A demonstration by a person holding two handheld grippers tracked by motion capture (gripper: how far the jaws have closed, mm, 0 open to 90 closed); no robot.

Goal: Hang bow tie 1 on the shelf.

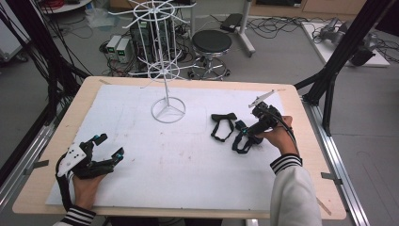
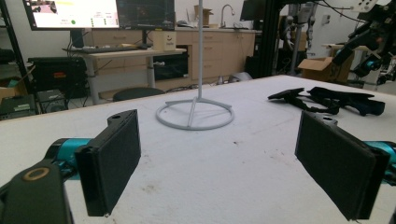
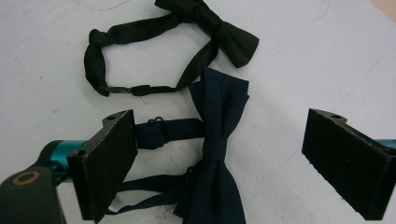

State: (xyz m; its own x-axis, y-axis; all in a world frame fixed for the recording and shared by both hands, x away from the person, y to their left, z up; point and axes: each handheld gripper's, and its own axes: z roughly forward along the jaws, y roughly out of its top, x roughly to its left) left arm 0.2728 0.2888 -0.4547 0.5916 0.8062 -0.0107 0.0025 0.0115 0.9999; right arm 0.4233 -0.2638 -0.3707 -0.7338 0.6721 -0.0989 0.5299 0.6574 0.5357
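— Where were your tongs at this moment?

— Your right gripper [image 1: 248, 133] hung over the navy bow tie [image 3: 215, 158], at about 3 o'clock on the white mat [image 1: 188, 169], jaws wide apart and gripping nothing. The black bow tie [image 3: 187, 28] lay just beside it.

— And the other one?

— Your left gripper [image 1: 109, 145] rested at 8 o'clock, also open and empty, facing the white wire stand [image 1: 168, 109].
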